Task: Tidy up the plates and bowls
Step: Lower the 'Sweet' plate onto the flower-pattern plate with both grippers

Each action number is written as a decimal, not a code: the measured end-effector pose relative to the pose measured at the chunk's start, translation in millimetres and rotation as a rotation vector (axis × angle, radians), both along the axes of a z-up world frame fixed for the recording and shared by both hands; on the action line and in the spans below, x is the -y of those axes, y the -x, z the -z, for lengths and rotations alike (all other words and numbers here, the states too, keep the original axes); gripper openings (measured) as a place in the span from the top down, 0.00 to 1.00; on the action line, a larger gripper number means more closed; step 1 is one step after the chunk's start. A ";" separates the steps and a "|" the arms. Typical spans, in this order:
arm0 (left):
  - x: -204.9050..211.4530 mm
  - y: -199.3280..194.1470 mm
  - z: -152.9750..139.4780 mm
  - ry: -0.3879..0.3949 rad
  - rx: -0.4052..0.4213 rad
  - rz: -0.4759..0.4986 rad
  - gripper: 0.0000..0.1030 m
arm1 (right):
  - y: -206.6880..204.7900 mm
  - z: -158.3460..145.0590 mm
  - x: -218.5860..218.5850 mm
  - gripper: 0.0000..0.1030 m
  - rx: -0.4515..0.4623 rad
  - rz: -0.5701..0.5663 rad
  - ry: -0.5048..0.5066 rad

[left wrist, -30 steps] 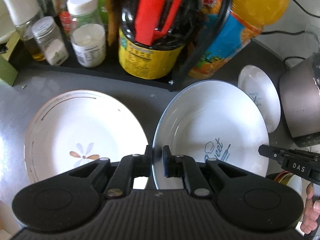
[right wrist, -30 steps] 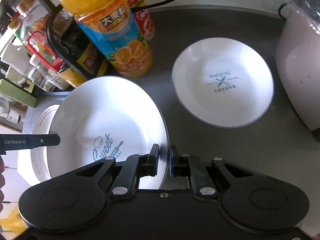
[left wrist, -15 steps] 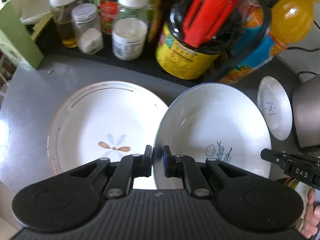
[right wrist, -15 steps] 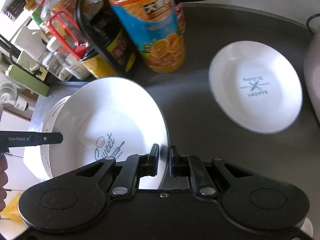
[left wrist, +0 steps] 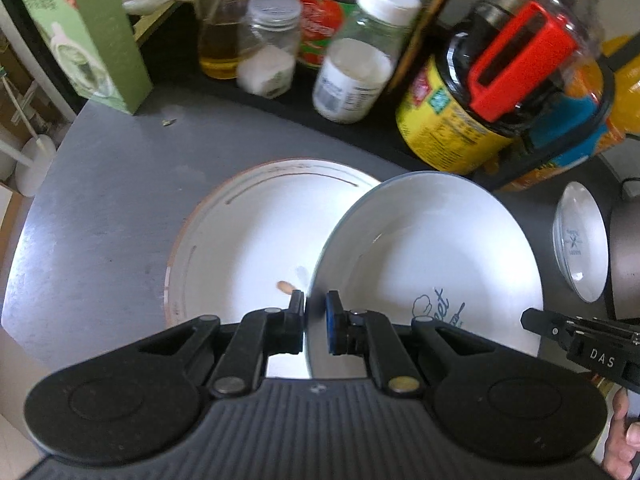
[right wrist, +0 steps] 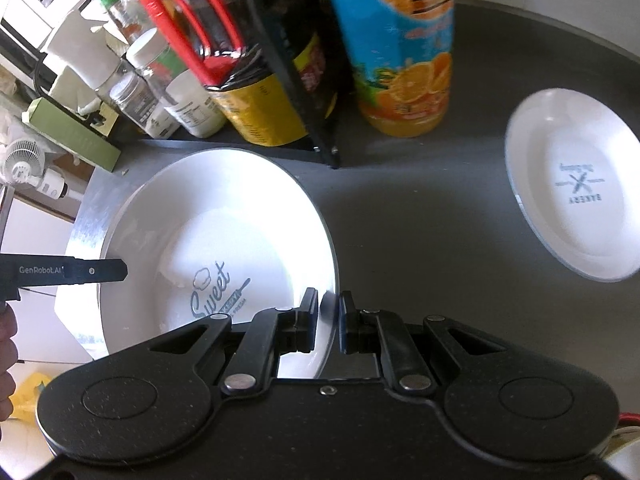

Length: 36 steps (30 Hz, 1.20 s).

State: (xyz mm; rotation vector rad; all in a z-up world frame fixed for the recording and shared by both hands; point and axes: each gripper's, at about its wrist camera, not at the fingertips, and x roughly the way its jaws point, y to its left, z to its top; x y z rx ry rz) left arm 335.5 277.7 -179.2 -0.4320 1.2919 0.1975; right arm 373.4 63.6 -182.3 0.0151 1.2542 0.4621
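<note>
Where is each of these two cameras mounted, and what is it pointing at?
Left wrist: on the left gripper, looking steeply down at the Sweet bowl over the flower plate; fingertips at lower right.
Right wrist: on the right gripper, clamping the bowl's opposite rim; a hand at left.
Shared: Sweet bowl, Bakery dish, each other's gripper.

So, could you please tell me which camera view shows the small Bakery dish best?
The right wrist view: the small Bakery dish lies almost whole on the dark table, its crossed-utensil print readable, only its right edge cut off. In the left wrist view it is a narrow, distorted sliver near the right edge.
</note>
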 end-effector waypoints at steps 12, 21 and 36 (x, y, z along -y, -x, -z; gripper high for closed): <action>-29.4 9.3 5.9 -0.002 -0.007 -0.030 0.90 | 3.3 -3.7 -34.4 0.89 0.026 -0.022 -0.004; -48.8 13.1 16.2 -0.006 -0.022 -0.045 0.90 | 6.3 -1.6 -57.4 0.89 0.033 -0.037 0.010; -62.7 11.6 28.7 -0.025 -0.042 -0.027 0.90 | 9.4 11.3 -80.4 0.89 0.051 -0.065 0.065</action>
